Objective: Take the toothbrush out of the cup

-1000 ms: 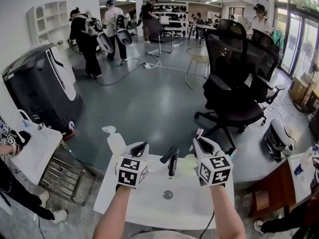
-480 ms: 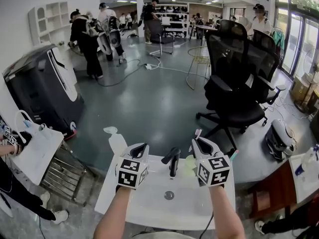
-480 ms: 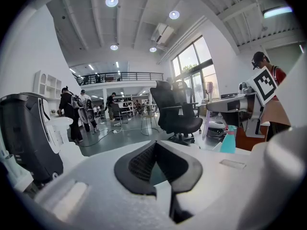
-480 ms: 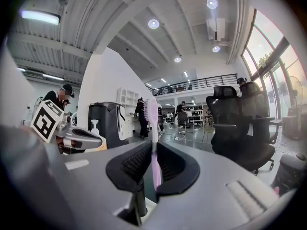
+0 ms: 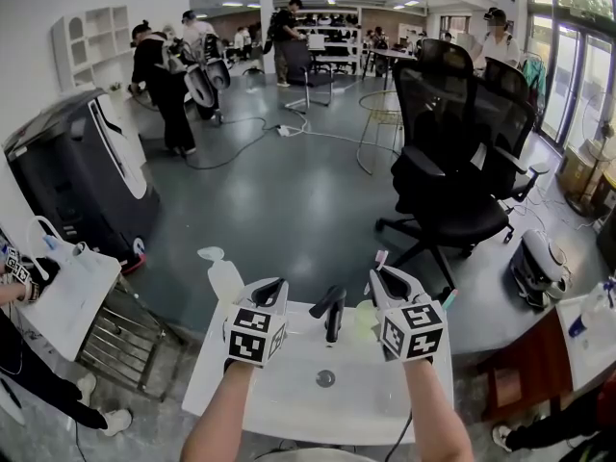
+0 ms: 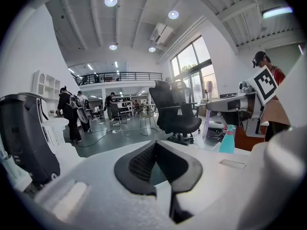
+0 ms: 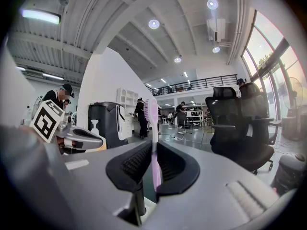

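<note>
**Q:** What is at the centre of the scene?

**A:** A white sink (image 5: 289, 402) with a black faucet (image 5: 332, 308), seen from above. The person holds a gripper on either side of the faucet.

**Q:** Where is the toothbrush?

**A:** The right gripper (image 5: 385, 275), just right of the faucet, has its jaws clenched on the pink toothbrush (image 5: 382, 255). The right gripper view shows the pads of the right gripper (image 7: 152, 164) pressing on the handle of the toothbrush (image 7: 153, 143), which stands upright with its bristled head above the jaws. The pale green cup (image 5: 366, 314) stands between the faucet and that gripper, partly hidden by it. I cannot tell whether the handle's lower end is still inside the cup.

**Q:** And the other gripper?

**A:** The left gripper (image 5: 272, 287) hovers just left of the faucet. Its own view shows the jaw tips of the left gripper (image 6: 154, 164) closed together with nothing between them.

**Q:** What has changed over the last second?

**A:** Near the faucet, nothing. Both grippers and the toothbrush sit where they were. Only the people (image 5: 168, 75) far beyond the faucet, across the grey floor, have walked on.

**Q:** What does that mean for the task?

**A:** The grip looks settled, but the lift seems not to have begun. Raising the right gripper straight up beside the faucet would likely free the toothbrush.
</note>
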A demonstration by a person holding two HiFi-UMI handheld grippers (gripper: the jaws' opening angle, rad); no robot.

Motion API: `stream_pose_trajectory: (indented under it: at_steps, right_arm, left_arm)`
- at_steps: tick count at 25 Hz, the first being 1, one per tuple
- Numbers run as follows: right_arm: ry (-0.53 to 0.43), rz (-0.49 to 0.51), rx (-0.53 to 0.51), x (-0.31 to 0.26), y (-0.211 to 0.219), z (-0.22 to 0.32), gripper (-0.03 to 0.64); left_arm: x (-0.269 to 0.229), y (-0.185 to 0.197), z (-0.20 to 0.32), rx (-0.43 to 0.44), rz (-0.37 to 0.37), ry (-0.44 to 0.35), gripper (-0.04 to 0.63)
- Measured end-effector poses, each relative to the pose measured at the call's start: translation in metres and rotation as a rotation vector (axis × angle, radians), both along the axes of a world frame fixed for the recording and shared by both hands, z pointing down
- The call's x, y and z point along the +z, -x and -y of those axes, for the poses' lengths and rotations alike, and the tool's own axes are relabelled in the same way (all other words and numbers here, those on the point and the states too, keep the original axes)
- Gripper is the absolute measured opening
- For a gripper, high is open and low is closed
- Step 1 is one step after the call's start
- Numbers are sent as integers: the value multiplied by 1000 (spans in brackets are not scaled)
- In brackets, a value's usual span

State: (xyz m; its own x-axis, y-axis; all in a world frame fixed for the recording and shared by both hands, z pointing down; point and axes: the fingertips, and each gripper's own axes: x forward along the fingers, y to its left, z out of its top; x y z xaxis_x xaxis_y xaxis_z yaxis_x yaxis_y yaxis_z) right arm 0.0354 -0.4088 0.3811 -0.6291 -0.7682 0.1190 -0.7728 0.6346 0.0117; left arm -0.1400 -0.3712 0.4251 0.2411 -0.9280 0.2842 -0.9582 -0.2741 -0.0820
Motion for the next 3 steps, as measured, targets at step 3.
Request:
stream_pose_trajectory:
  at_steps: [3]
  right_arm:
    - [-1, -1, 1, 0, -3, 0, 35]
  left_arm:
    - [0, -3, 1, 3, 0, -2, -2]
